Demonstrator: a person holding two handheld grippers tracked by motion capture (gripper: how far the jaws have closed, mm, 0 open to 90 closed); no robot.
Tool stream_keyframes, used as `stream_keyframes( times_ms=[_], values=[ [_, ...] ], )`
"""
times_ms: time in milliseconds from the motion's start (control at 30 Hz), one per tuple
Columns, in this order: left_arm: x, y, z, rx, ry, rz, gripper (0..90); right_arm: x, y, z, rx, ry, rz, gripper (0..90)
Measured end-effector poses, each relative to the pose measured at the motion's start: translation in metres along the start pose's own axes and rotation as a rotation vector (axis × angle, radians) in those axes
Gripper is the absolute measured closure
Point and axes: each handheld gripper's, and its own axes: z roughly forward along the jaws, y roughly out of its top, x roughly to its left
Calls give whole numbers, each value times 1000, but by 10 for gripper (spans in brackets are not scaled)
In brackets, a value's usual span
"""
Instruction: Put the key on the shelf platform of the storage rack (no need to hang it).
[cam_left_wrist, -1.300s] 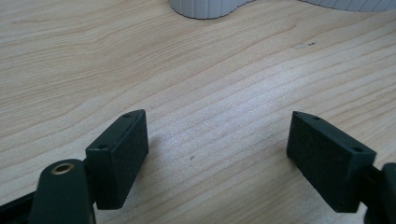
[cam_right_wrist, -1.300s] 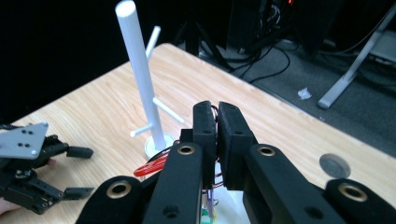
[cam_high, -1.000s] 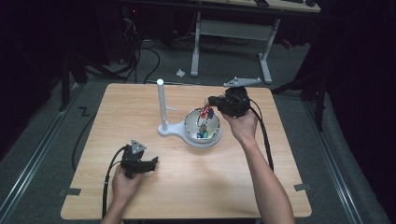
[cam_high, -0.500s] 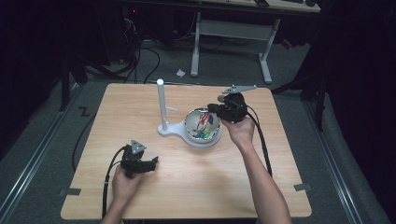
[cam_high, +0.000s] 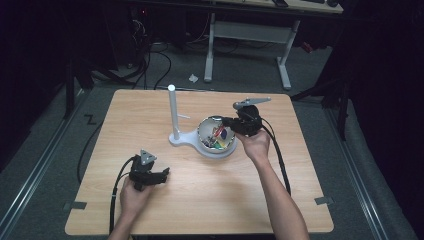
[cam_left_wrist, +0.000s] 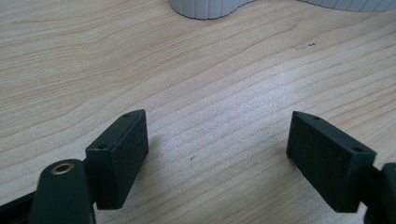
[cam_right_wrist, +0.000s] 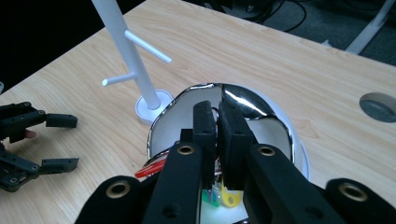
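Note:
A shiny metal bowl (cam_high: 207, 125) on a white base holds small coloured pieces, among them a red one (cam_right_wrist: 152, 169) and a yellow one (cam_right_wrist: 231, 196). My right gripper (cam_high: 228, 121) hangs over the bowl's right side, pointing down into it. Its jaws (cam_right_wrist: 217, 106) are shut, with only a thin slit between the pads, and I see nothing held there. A white stand (cam_high: 172, 112) with a post and two side pegs (cam_right_wrist: 144, 46) rises just left of the bowl. My left gripper (cam_high: 164, 174) rests on the wood at front left, open and empty (cam_left_wrist: 217, 140).
The stand's white foot (cam_left_wrist: 205, 7) lies ahead of my left gripper. A round grey cable hole (cam_right_wrist: 378, 106) sits in the tabletop beyond the bowl. Cables trail from both grippers toward the table's front edge (cam_high: 200, 231). Dark floor, desk legs and cables surround the table.
My right gripper has sunk, jaws still shut, from above the bowl's far right rim down toward its contents. The left hand and gripper have not moved.

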Motion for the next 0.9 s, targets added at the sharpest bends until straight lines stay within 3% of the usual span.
stream_keyframes(
  times_ms=[133, 300, 900],
  values=[
    [0, 0, 0, 0, 0, 0, 210, -2, -3, 3, -1, 6, 23, 867],
    [0, 0, 0, 0, 0, 0, 210, 0, -5, 9, 14, 6, 9, 867],
    [0, 0, 0, 1, 0, -2, 210, -5, -22, 32, 55, -8, 41, 863]
  ],
)
